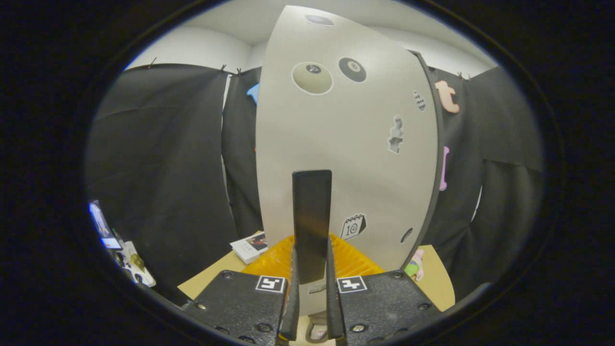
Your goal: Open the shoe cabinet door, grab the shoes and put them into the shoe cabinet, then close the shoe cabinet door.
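The shoe cabinet door [346, 144] is a pale panel with several stickers, standing upright right in front of me. A dark flat handle [312, 211] runs vertically down its lower middle. My gripper [311, 274] is shut on the lower end of this handle, one finger pressing each side. The door's dark right edge [435, 158] shows against the black cloth behind it. I cannot tell how far the door is swung.
An orange ribbed thing [353, 259] lies just beyond the fingers at the foot of the door, on a tan surface [211, 278]. A small white booklet [250, 246] lies to the left, a small pink and green item [415, 264] to the right, and clutter [127, 259] far left.
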